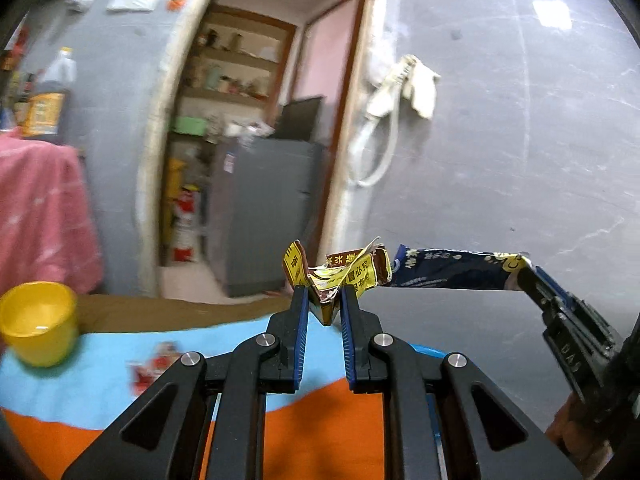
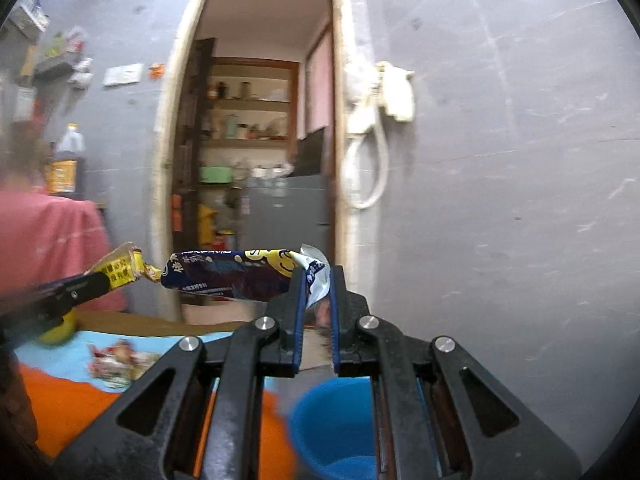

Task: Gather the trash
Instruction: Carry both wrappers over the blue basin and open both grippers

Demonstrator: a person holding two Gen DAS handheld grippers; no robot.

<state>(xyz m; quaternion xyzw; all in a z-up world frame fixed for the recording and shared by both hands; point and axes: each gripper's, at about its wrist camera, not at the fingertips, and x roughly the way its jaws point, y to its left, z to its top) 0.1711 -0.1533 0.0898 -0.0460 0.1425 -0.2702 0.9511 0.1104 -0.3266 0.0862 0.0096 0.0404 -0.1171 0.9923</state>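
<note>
Both grippers are carrying trash in the air above the table. The left gripper (image 1: 324, 296) is pinching a crumpled yellow-and-brown wrapper (image 1: 340, 274), jaws closed narrow on its lower fold. The right gripper (image 2: 316, 280) is clamping the silvery end of a long dark blue wrapper (image 2: 228, 276), which is sticking out sideways to the left, its free tip nearly meeting the yellow one; whether they are touching is hard to tell. A blue bin (image 2: 332, 432) is sitting low and near, just beneath the right gripper and right of the orange-and-blue tablecloth (image 1: 100, 364). Judging the step as delivery to that bin: the right hand is looking better placed, so it should be lowering and tipping the blue wrapper's long free end down into the opening before letting go, since a sideways release could be leaving it draped over the rim. The left hand should be waiting clear, then crossing right over the bin. More litter, a red-and-white packet (image 1: 154, 364), is lying on the cloth farther left, and a yellow cup (image 1: 38, 322) is standing at the far left; best to be keeping elbows off it.
</note>
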